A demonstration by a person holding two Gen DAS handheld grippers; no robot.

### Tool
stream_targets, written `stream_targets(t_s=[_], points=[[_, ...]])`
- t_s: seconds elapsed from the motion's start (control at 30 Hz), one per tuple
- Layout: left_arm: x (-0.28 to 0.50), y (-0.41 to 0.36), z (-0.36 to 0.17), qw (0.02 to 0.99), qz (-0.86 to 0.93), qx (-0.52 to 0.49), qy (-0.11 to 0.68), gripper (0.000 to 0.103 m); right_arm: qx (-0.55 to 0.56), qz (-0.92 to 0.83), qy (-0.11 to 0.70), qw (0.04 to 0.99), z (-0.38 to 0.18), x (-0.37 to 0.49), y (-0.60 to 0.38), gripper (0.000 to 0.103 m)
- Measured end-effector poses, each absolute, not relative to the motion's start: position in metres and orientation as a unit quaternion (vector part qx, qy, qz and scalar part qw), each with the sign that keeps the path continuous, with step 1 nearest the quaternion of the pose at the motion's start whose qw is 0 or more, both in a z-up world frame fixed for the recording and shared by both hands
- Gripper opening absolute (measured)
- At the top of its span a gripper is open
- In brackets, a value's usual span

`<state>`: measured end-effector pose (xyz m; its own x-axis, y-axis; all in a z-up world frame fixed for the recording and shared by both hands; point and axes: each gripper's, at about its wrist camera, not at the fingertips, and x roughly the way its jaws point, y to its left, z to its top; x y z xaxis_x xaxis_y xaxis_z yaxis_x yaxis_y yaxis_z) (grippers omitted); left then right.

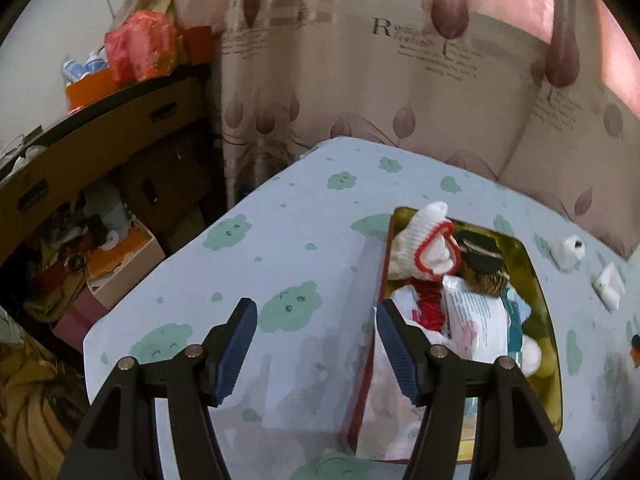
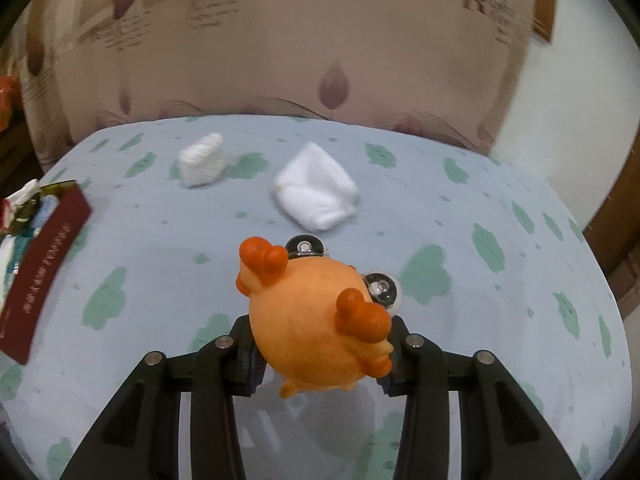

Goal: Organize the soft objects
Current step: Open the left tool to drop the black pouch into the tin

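My right gripper (image 2: 320, 364) is shut on an orange squishy crab toy (image 2: 316, 320) with bulging clear eyes, held above the table. A folded white cloth (image 2: 316, 192) and a small white knit piece (image 2: 202, 164) lie on the table beyond it. My left gripper (image 1: 318, 344) is open and empty, just left of a gold-lined red tin box (image 1: 540, 280) that holds a white glove with red trim (image 1: 428, 244), a wipes pack (image 1: 476, 320) and other soft items. The box also shows in the right wrist view (image 2: 44, 264).
The table wears a pale blue cloth with green clouds (image 1: 288, 248). A patterned curtain (image 1: 360, 80) hangs behind it. Cardboard boxes and clutter (image 1: 100, 200) fill the floor and shelf at the left. Two small white items (image 1: 568, 252) lie right of the box.
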<state>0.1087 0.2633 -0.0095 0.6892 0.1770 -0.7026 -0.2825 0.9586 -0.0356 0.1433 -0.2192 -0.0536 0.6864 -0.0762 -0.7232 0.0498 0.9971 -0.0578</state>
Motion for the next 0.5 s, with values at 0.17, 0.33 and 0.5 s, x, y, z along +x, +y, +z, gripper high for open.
stream_targets(t_s=[0.17,0.33,0.5], points=[[0.104,0.275,-0.005,0.92,0.145,-0.087,0.354,0.064,-0.025,0.01,0.389,0.921,-0.042,0.146,-0.182,0.039],[0.105,0.281,-0.007,0.915,0.152,-0.095,0.363,0.064,-0.041,0.055,0.385,0.92,-0.032,0.149,-0.143,0.039],[0.104,0.288,-0.007,0.911,0.175,-0.1,0.358,0.064,-0.05,0.108,0.381,0.917,-0.026,0.149,-0.099,0.039]])
